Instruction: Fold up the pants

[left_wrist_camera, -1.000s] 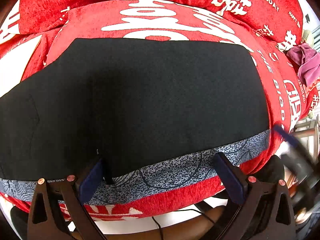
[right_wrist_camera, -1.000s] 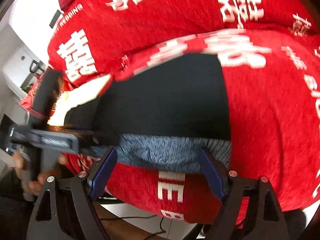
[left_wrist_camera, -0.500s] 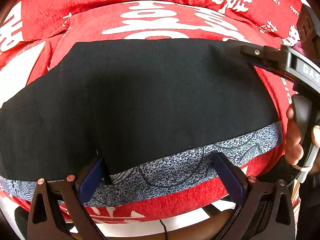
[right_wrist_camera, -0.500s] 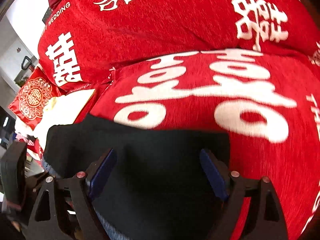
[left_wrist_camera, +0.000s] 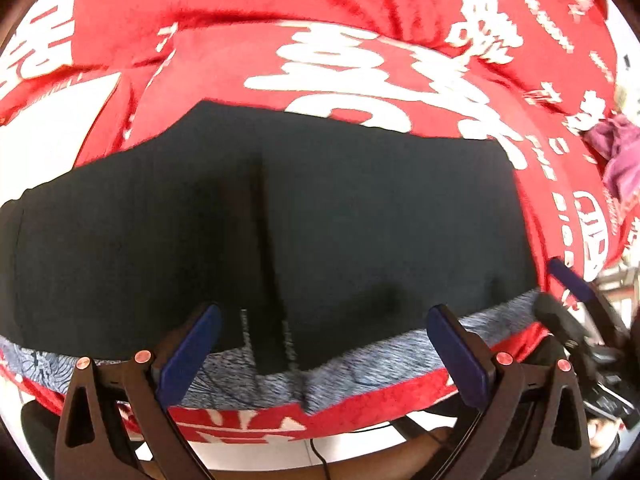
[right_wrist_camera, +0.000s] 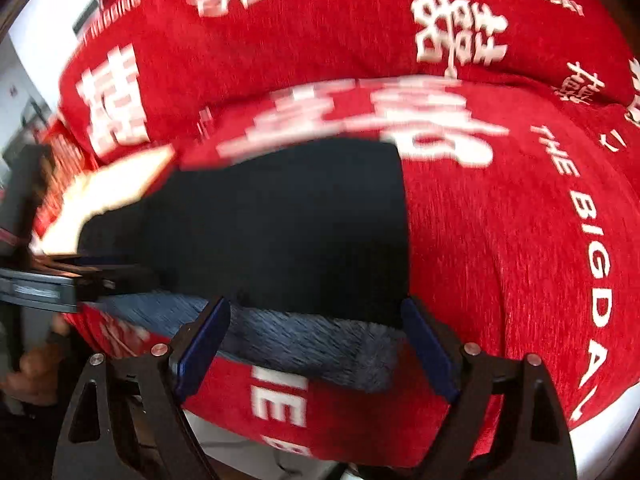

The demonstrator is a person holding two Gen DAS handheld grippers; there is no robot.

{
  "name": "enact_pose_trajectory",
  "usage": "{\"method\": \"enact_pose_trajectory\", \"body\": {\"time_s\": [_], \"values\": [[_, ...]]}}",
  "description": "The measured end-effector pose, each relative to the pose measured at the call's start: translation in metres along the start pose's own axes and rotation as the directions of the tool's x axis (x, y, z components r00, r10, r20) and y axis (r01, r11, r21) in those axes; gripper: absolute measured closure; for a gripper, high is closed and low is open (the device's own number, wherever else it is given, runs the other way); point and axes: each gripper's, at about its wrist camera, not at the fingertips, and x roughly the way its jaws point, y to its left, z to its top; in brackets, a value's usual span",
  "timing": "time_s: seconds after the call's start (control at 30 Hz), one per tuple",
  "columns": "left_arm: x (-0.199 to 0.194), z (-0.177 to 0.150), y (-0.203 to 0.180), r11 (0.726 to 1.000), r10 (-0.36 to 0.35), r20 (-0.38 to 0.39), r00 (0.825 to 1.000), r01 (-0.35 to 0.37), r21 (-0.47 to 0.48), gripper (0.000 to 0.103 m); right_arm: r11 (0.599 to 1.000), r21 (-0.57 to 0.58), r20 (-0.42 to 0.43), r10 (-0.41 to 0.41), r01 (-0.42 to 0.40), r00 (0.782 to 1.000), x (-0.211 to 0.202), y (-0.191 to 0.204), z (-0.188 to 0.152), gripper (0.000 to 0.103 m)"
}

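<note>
- Left tongs [left_wrist_camera: 324, 344] stand spread wide with nothing between the blue pads, poised at the near edge of the black pants [left_wrist_camera: 280, 220]; the left pad sits just over the near hem, the right pad over the grey patterned band [left_wrist_camera: 380, 364].
- Right tongs [right_wrist_camera: 316, 340] are likewise parted and hold nothing, with both pads above the near edge of the same band [right_wrist_camera: 304, 344].
- Pants lie flat on the red cover [left_wrist_camera: 360, 56] with white characters, draped over what looks like a cushioned seat; the cloth stretches from the far left of the left wrist view across to the right, with red cover showing beyond its far and right edges.
- Only the left wrist view shows a dark upright crease or fold line [left_wrist_camera: 260, 220] running from far to near through the middle of the pants, ending at a notch in the near hem.
- Only the left wrist view shows a purple cloth [left_wrist_camera: 618, 152] at the far right on the cover, and the right tongs entering, blurred, at its right edge.
- Only the right wrist view shows the pants' square right-hand corner [right_wrist_camera: 394, 152], the words "THE BIG DAY" on the cover to the right, and the left tongs, blurred, at its left edge with a hand [right_wrist_camera: 36, 376] below them.
</note>
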Motion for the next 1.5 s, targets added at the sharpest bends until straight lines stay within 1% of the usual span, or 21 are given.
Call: {"method": "enact_pose_trajectory", "body": {"time_s": [0.07,0.1,0.17,0.27,0.37,0.43,0.47,0.57,0.63,0.7,0.8,0.9,1.0,1.03,1.1,1.17,1.27,1.3,1.37,1.43,1.5], "values": [[0.022,0.003,0.003,0.997,0.076,-0.068,0.995,-0.077,-0.010,0.000,0.999,-0.031,0.025,0.014,-0.013,1.000,0.000,0.009,0.008,0.013],[0.030,0.004,0.006,0.998,0.055,-0.086,0.995,-0.058,-0.029,0.000,0.999,-0.039,-0.005,0.028,-0.028,1.000,0.009,0.012,0.010,0.013],[0.024,0.005,0.008,0.998,0.044,-0.073,0.996,-0.047,-0.038,0.000,0.998,-0.057,-0.078,0.010,-0.014,0.997,0.030,0.017,0.010,0.010],[0.015,0.004,0.011,0.996,0.084,-0.035,0.996,-0.084,-0.024,0.000,0.988,-0.136,-0.056,-0.075,0.066,0.996,0.024,0.032,0.014,0.010],[0.019,0.003,0.016,0.997,0.068,-0.045,0.997,-0.070,-0.035,0.000,0.983,-0.164,0.006,-0.084,0.084,0.996,0.013,0.041,0.015,0.010],[0.020,0.002,0.018,0.997,0.070,-0.038,0.997,-0.071,-0.027,0.000,0.976,-0.174,-0.045,-0.139,0.130,0.989,0.029,0.041,0.014,0.010],[0.019,0.002,0.018,0.997,0.074,-0.031,0.997,-0.075,-0.018,0.000,0.966,-0.190,-0.071,-0.190,0.173,0.979,0.040,0.042,0.011,0.008],[0.019,0.003,0.020,0.998,0.067,-0.017,0.998,-0.067,-0.007,0.000,0.938,-0.253,-0.052,-0.258,0.237,0.965,0.051,0.057,0.008,0.000],[0.015,-0.001,0.020,0.997,0.073,-0.008,0.997,-0.073,-0.003,0.000,0.936,-0.245,-0.057,-0.275,0.254,0.960,0.053,0.059,0.009,0.000],[0.003,-0.006,0.024,0.995,0.098,0.031,0.995,-0.099,0.010,0.000,0.935,-0.240,-0.084,-0.288,0.261,0.954,0.051,0.060,0.014,0.000],[-0.018,-0.013,0.039,0.991,0.134,0.106,0.985,-0.136,0.013,0.000,0.939,-0.224,-0.038,-0.274,0.259,0.961,0.036,0.068,0.022,0.000],[-0.025,-0.016,0.062,0.989,0.149,0.123,0.981,-0.148,-0.020,0.000,0.941,-0.226,-0.010,-0.259,0.250,0.966,0.037,0.083,0.030,0.000],[-0.024,-0.020,0.090,0.985,0.160,0.103,0.982,-0.152,-0.077,0.000,0.937,-0.261,-0.063,-0.256,0.231,0.965,0.064,0.097,0.032,0.000],[-0.024,-0.022,0.102,0.983,0.158,0.095,0.983,-0.148,-0.106,0.000,0.927,-0.284,-0.109,-0.283,0.243,0.953,0.081,0.100,0.029,0.000],[-0.027,-0.027,0.124,0.977,0.152,0.093,0.984,-0.135,-0.163,0.000,0.923,-0.281,-0.090,-0.297,0.262,0.950,0.086,0.104,0.032,0.000],[-0.029,-0.037,0.159,0.959,0.157,0.087,0.984,-0.131,-0.251,0.000,0.924,-0.268,-0.136,-0.316,0.272,0.939,0.086,0.108,0.041,0.000],[-0.014,-0.052,0.202,0.925,0.179,0.029,0.984,-0.158,-0.346,0.000,0.922,-0.319,-0.053,-0.248,0.218,0.967,0.068,0.134,0.048,0.000],[-0.009,-0.055,0.211,0.927,0.139,0.020,0.990,-0.123,-0.355,0.000,0.911,-0.366,-0.041,-0.222,0.192,0.974,0.068,0.148,0.051,0.000],[-0.015,-0.057,0.211,0.932,0.129,0.049,0.991,-0.104,-0.349,0.000,0.879,-0.465,-0.061,-0.151,0.106,0.987,0.078,0.181,0.057,0.000],[-0.029,-0.061,0.206,0.941,0.135,0.100,0.986,-0.096,-0.324,0.000,0.841,-0.538,-0.080,-0.105,0.046,0.991,0.091,0.207,0.065,0.000],[-0.039,-0.067,0.208,0.942,0.156,0.141,0.978,-0.105,-0.318,0.000,0.802,-0.595,-0.129,-0.033,-0.051,0.991,0.109,0.236,0.075,0.000]]}}
